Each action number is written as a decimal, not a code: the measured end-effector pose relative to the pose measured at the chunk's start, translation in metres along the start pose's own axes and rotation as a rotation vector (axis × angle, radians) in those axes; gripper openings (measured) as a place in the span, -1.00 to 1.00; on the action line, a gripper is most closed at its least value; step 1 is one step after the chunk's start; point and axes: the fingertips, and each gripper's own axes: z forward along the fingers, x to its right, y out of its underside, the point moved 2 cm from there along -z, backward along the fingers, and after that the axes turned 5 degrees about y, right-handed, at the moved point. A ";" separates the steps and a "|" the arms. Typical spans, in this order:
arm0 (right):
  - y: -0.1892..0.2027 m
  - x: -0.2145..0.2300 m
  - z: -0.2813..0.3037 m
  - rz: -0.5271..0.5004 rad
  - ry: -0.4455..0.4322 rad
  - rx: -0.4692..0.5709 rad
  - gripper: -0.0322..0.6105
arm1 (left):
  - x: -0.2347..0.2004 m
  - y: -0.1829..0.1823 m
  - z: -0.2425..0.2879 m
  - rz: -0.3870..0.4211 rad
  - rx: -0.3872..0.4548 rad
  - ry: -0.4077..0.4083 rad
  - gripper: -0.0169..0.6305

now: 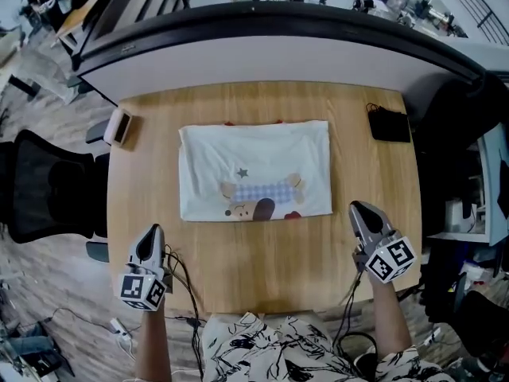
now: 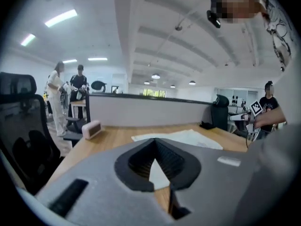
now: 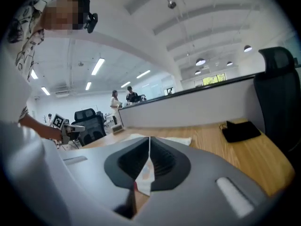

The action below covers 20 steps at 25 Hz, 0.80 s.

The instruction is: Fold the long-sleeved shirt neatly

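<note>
While the left gripper (image 1: 152, 231) and the right gripper (image 1: 358, 208) hang with jaws together and empty, the folded shirt (image 1: 254, 169) lies on the table (image 1: 262, 265) beyond and between them, its long axis left-right, with the right gripper nearer.

Grey left gripper (image 1: 153, 230), right gripper (image 1: 357, 208), black-white patterned shirt (image 1: 270, 348)

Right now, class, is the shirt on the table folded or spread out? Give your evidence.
Folded. The shirt lies flat on the table as a compact rectangle, with no sleeves showing and straight edges.
</note>
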 end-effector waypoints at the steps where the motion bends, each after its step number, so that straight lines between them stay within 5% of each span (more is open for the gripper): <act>1: -0.015 -0.003 -0.006 0.000 0.003 0.041 -0.85 | 0.007 -0.016 -0.004 0.011 0.045 0.008 -0.95; 10: -0.124 -0.060 -0.088 -0.119 0.147 0.374 -0.86 | 0.044 -0.133 -0.079 0.032 0.303 -0.034 -0.95; 15: -0.158 -0.113 -0.142 -0.222 0.234 0.503 -0.86 | 0.052 -0.164 -0.134 0.052 0.419 -0.001 -0.95; 20: -0.164 -0.160 -0.186 -0.259 0.252 0.570 -0.86 | 0.066 -0.177 -0.190 0.171 0.497 -0.041 -0.95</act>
